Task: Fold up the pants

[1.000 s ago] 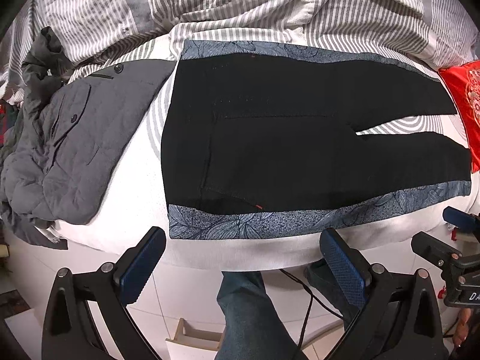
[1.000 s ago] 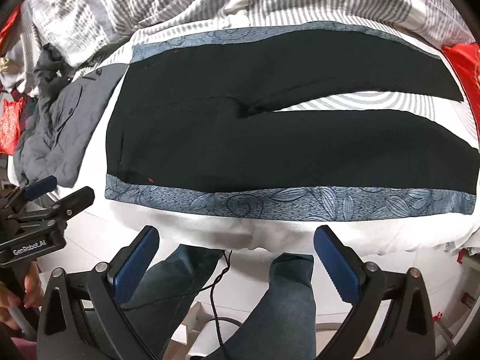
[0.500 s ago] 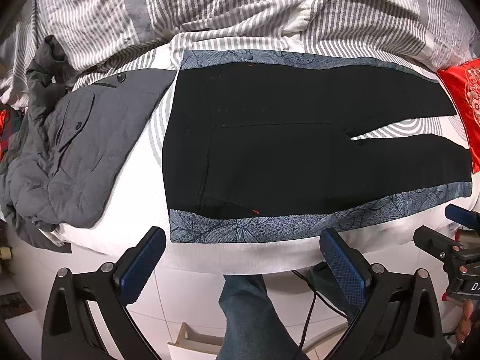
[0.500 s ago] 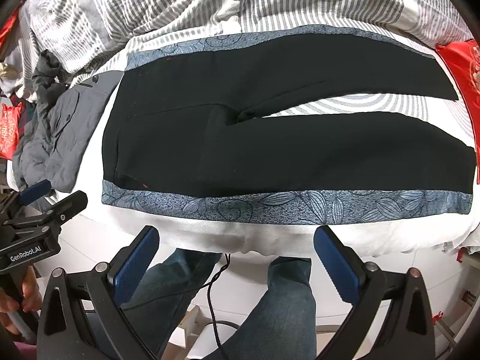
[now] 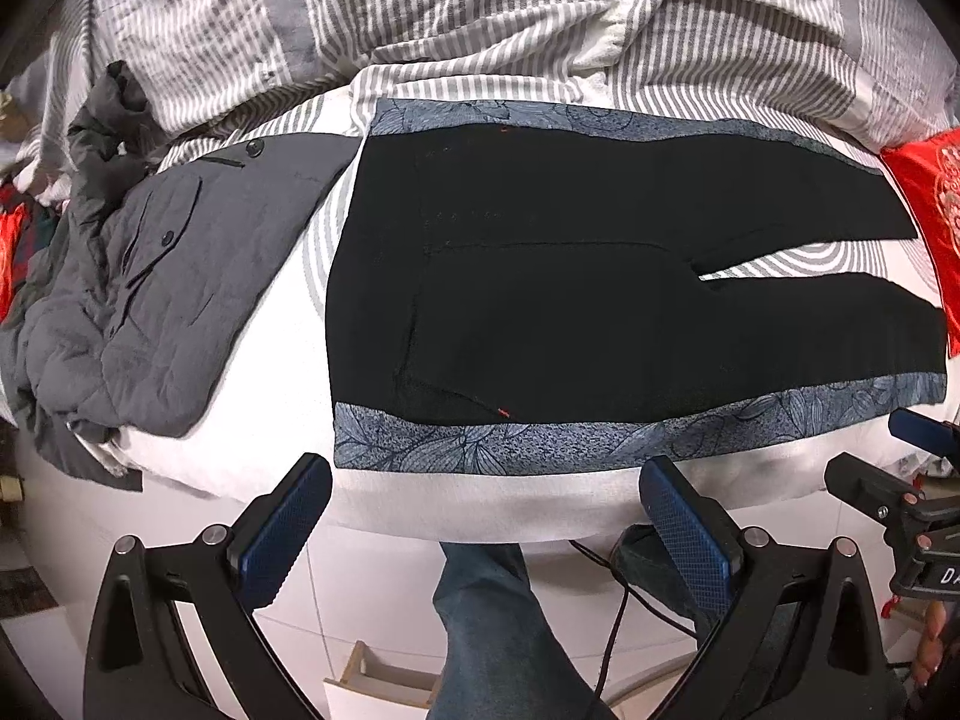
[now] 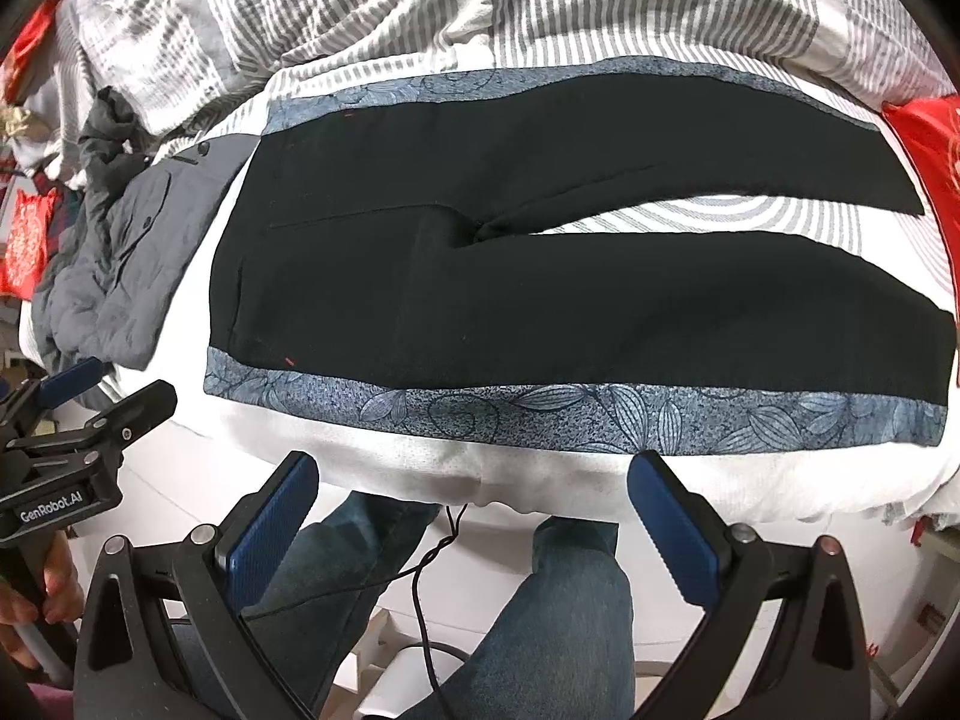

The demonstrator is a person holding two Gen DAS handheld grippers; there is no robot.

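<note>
Black pants (image 5: pixel 588 300) with blue-grey leaf-patterned side stripes lie spread flat on the bed, waist to the left and both legs to the right with a narrow gap between them. They also show in the right wrist view (image 6: pixel 540 276). My left gripper (image 5: pixel 480 507) is open and empty, held off the bed's front edge below the waist end. My right gripper (image 6: pixel 471 507) is open and empty, held off the front edge below the near leg. Each gripper shows at the side of the other's view.
A grey jacket (image 5: pixel 162 288) lies crumpled on the bed left of the pants. A striped duvet (image 5: pixel 480 18) is bunched along the back. A red cushion (image 5: pixel 927 210) sits at the right. The person's jeans-clad legs (image 6: pixel 558 618) and a black cable (image 6: pixel 432 564) are below the bed edge.
Both grippers have shifted slightly, so the bed and pants sit a little lower in each view. The pants have not moved. Both grippers stay open.
</note>
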